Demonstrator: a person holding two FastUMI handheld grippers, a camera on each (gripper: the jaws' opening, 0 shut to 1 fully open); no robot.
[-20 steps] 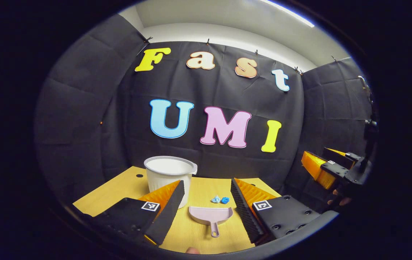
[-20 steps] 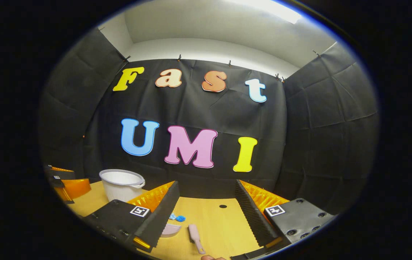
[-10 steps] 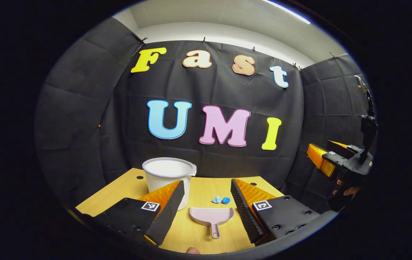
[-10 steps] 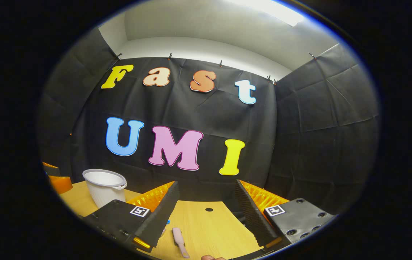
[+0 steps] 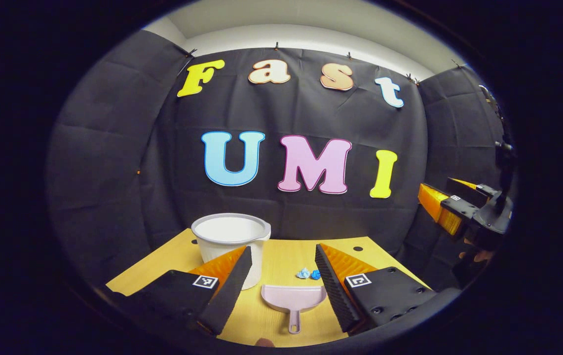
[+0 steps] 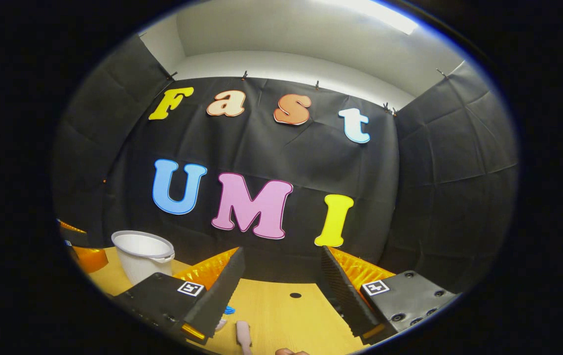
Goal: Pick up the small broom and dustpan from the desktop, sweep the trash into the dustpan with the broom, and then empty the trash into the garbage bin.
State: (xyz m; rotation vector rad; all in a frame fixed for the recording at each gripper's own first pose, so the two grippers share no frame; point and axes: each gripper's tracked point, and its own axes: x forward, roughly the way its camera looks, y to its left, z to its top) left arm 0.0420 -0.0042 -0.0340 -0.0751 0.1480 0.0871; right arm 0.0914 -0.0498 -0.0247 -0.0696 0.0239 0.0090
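Observation:
A pale pink dustpan [image 5: 293, 300] lies on the wooden desktop [image 5: 281, 256], handle toward me, between the fingers of my open left gripper [image 5: 283, 266], which hovers above it. Two small blue paper scraps [image 5: 308, 273] lie just beyond the dustpan, partly behind the right finger. A white bin [image 5: 231, 241] stands at the left. My right gripper [image 6: 281, 268] is open over the desktop; the small pink broom [image 6: 243, 336] lies below it near the view's bottom edge, with a blue scrap [image 6: 229, 310] beside the left finger. The right gripper [image 5: 451, 209] also appears far right in the left gripper view.
The bin [image 6: 142, 255] stands at the left in the right gripper view, with the left gripper [image 6: 81, 249] at the far left edge. Black cloth walls close in the desk on three sides. Cable holes [image 6: 295, 295] dot the desktop. A hand [image 5: 476, 255] holds the right gripper.
The left gripper has tilted down slightly, bringing the dustpan more squarely between its fingers. The right gripper view swung left, then back right, and the broom slid lower in the frame.

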